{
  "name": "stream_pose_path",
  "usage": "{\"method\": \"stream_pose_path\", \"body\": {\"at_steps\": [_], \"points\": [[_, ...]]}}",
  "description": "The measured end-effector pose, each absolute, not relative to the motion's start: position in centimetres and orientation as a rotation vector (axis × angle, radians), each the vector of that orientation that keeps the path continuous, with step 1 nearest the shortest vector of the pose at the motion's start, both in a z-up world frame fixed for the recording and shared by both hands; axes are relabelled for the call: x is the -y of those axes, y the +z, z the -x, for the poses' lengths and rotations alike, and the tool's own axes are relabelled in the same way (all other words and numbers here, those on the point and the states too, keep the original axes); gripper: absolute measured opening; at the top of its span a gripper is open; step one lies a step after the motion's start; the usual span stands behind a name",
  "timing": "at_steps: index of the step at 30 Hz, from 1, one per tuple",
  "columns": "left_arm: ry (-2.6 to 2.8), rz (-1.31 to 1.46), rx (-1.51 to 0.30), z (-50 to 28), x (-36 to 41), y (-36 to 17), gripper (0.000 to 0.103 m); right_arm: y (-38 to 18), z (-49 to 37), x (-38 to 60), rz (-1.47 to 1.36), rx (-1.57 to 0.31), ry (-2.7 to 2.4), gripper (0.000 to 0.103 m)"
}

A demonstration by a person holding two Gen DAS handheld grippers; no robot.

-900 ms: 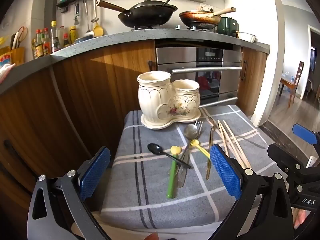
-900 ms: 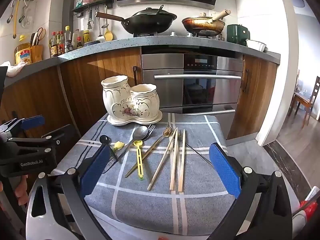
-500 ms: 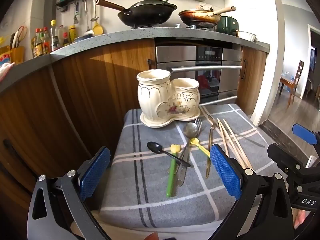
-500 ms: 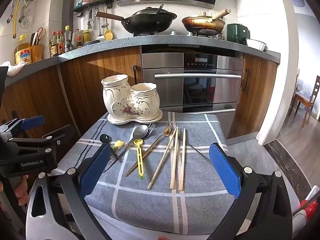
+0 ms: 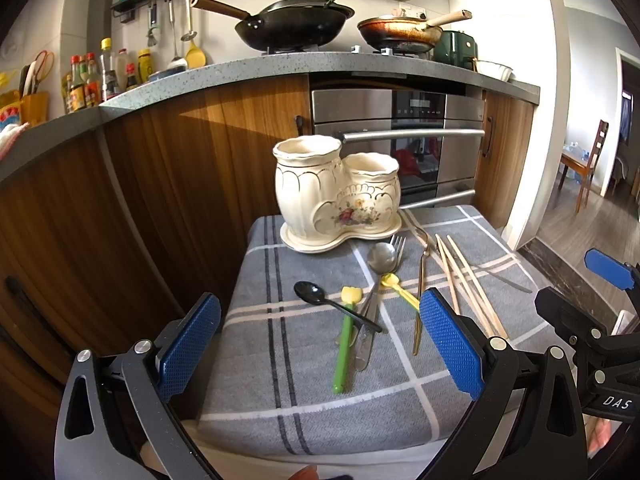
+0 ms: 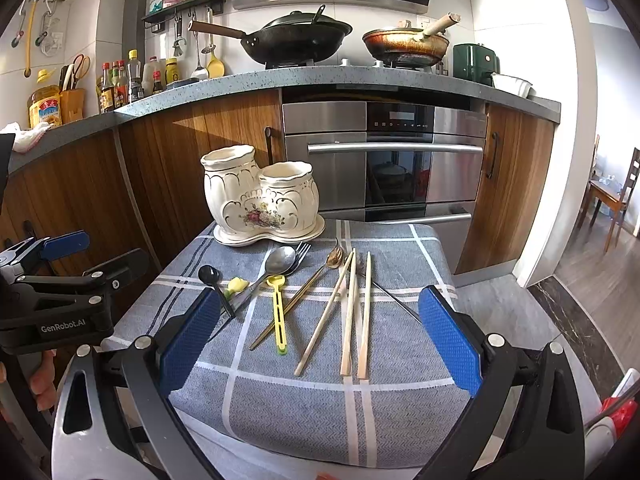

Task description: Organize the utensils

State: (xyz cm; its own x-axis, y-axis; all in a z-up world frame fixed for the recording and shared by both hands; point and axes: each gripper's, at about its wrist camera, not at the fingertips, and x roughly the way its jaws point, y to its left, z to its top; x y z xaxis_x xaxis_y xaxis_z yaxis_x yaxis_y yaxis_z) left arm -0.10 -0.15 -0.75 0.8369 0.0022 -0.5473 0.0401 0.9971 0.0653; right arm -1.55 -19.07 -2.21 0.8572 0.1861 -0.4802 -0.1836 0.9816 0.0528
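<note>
Black spoon [image 6: 209, 274] handle hidden behind the right gripper [image 6: 320, 344] pad, bottle labels [image 5: 86, 92] too small to read, holder [image 5: 336, 194] insides unseen

Bright, sharp fisheye views with bowed, dark-vignetted edges; slanting sunlight stripes the wooden cabinets [image 5: 192, 152] with shadow.

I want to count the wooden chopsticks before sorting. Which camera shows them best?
The right wrist view: the wooden chopsticks lie fully exposed on the grey cloth, three long sticks plainly separable. In the left wrist view the chopsticks sit off to the right, bunched together, their near ends hidden behind the left gripper's blue pad.
</note>
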Motion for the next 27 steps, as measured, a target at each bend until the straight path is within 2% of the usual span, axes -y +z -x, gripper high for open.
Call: {"method": "stream_pose_path", "body": {"at_steps": [27], "points": [[-0.023,-0.085,-0.588,-0.41,0.43,-0.94,0.099,-1.94,1.41,19.03,0.001,-0.5,0.197,0.098]]}}
